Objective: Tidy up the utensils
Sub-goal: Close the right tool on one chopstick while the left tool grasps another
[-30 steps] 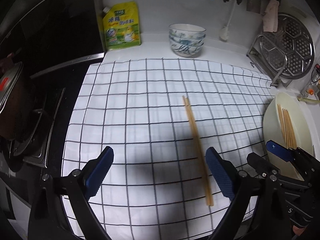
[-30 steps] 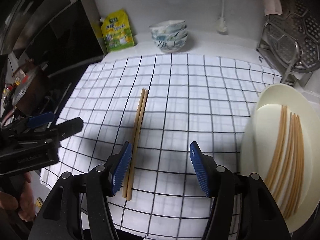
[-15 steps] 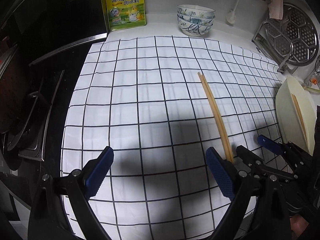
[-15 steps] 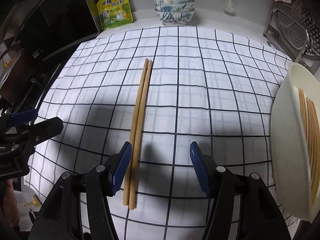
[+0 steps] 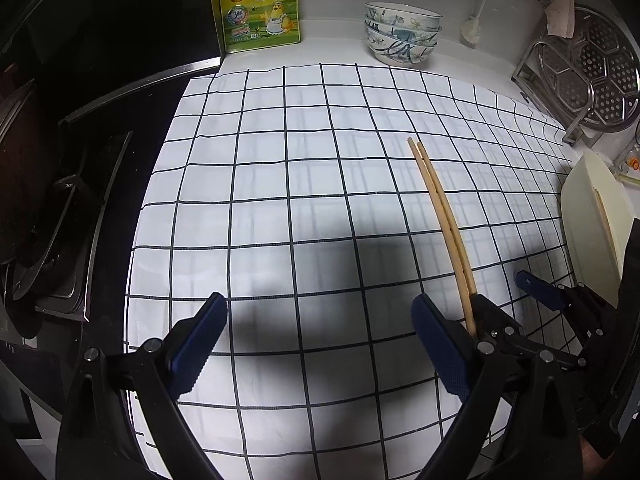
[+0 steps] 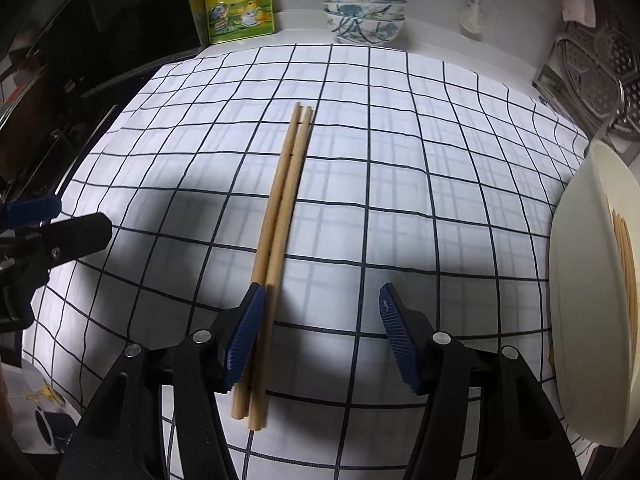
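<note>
Two chopsticks (image 6: 280,236) are lying side by side on the checked cloth (image 6: 400,184) covering the desk, their near ends sitting between the released right tongs (image 6: 320,332), close against the left finger. Left tongs (image 5: 320,344) are hanging released over bare cloth. More chopsticks (image 6: 626,256) are resting in the cream dish (image 6: 580,280) at right.
</note>
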Demonstrator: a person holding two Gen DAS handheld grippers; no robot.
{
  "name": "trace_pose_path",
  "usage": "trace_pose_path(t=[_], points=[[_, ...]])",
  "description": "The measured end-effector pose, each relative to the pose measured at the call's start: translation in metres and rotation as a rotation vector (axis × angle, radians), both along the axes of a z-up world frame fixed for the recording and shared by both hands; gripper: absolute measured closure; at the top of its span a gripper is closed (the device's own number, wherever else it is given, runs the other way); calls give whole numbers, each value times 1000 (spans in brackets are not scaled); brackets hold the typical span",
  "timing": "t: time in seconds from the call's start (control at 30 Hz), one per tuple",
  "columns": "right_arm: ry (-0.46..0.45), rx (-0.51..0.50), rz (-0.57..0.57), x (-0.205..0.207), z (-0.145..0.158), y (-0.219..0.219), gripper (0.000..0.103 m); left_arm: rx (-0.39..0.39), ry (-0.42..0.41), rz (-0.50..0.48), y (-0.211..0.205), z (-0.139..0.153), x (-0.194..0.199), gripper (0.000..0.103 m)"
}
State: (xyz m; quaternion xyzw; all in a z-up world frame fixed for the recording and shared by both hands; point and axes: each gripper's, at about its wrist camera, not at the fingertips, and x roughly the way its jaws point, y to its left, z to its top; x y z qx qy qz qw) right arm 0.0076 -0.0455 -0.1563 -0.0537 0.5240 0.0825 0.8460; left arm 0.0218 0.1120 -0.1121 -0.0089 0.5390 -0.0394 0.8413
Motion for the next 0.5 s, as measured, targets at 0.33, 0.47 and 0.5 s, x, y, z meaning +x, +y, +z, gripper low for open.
trace_pose_path(t=[0.33, 0.47, 0.5], points=[[-4, 7, 50, 0, -2, 2, 84, 3, 6, -1, -7, -4, 1, 11], [5, 25, 53, 2, -1, -3, 97, 8, 4, -18, -18, -5, 2, 11], [4, 26, 49, 2, -1, -4, 97, 7, 4, -22, -20, -5, 2, 11]])
